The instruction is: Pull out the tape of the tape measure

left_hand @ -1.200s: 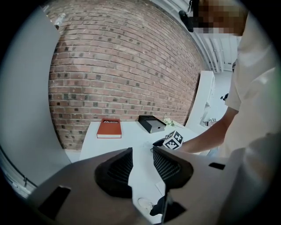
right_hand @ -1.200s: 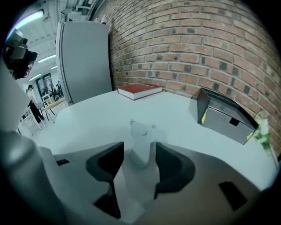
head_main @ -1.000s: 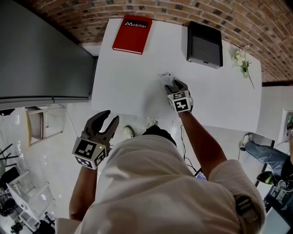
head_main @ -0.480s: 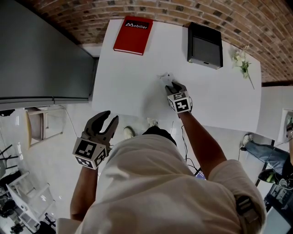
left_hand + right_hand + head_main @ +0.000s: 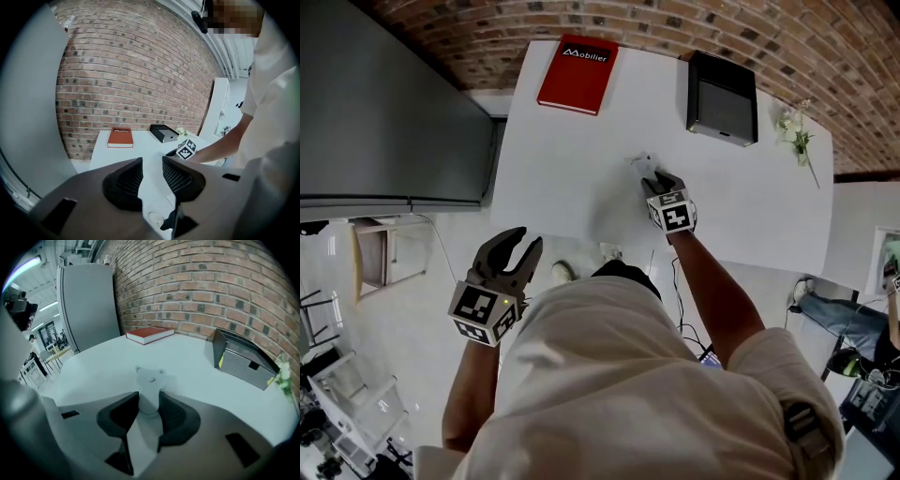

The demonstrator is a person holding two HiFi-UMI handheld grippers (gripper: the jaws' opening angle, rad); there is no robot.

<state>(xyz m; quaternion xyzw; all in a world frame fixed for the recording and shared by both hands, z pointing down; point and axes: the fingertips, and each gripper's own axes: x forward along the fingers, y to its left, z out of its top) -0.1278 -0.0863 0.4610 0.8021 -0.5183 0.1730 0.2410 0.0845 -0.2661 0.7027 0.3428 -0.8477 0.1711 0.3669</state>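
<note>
A small white tape measure (image 5: 640, 161) lies near the middle of the white table (image 5: 553, 141). My right gripper (image 5: 656, 178) reaches over the table's near edge and is shut on it. In the right gripper view the white case (image 5: 150, 383) sits pinched between the dark pads, its far end sticking out past the right gripper (image 5: 149, 403). No tape shows pulled out. My left gripper (image 5: 525, 240) hangs off the table at the lower left, above the floor. Its jaws are closing a little with nothing between them (image 5: 152, 165).
A red book (image 5: 577, 62) lies at the table's far left, a black box (image 5: 723, 98) at the far right, and a sprig of white flowers (image 5: 795, 129) beside it. A tall grey cabinet (image 5: 384, 122) stands left of the table. A brick wall runs behind.
The right gripper's jaws have come together onto the tape measure and now pinch it. The left gripper has stayed in place off the table.
</note>
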